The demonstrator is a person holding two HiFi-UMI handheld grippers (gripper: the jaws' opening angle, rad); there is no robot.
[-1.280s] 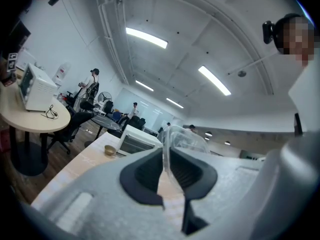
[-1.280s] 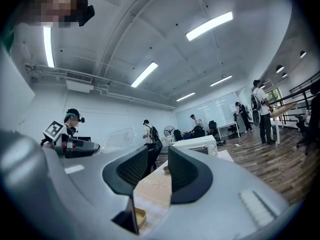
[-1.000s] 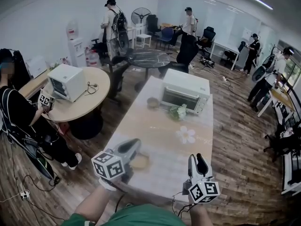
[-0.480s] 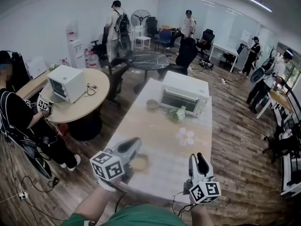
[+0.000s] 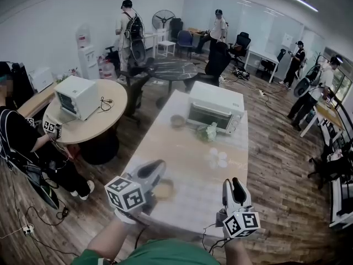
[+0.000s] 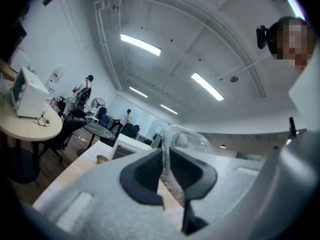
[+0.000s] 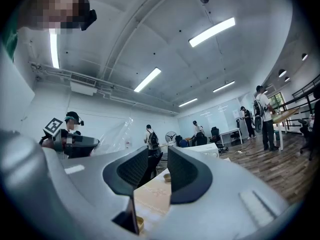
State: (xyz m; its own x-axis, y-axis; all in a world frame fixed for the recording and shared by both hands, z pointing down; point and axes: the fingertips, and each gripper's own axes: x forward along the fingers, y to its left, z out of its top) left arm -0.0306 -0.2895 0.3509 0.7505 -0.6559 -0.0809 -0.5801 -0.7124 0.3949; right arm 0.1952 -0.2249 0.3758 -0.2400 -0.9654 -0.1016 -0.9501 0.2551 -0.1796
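Observation:
My left gripper point(image 6: 166, 154) is shut on a thin clear plastic piece point(image 6: 186, 139), which stands up from between its jaws. In the head view that gripper point(image 5: 156, 169) hovers over the near left corner of a long pale table point(image 5: 182, 148), just above a small tan dish point(image 5: 164, 189). The same clear plastic point(image 7: 116, 133) shows faintly in the right gripper view. At the table's near right edge my right gripper point(image 5: 236, 184) points up. Its jaws point(image 7: 158, 159) stand a little apart, with nothing between them.
A white toaster oven point(image 5: 216, 112) stands at the table's far end, with a small bowl point(image 5: 177, 121), a green sprig point(image 5: 208, 131) and some small white rounds point(image 5: 217, 158) before it. A round table point(image 5: 105, 117) carrying a white box-shaped oven point(image 5: 76, 95) is to the left. Several people stand around.
Both grippers stay almost where they were. The left gripper has tilted slightly upward. The white thing at mid-table now looks like separate rounds. The backpacked person at the back has moved left.

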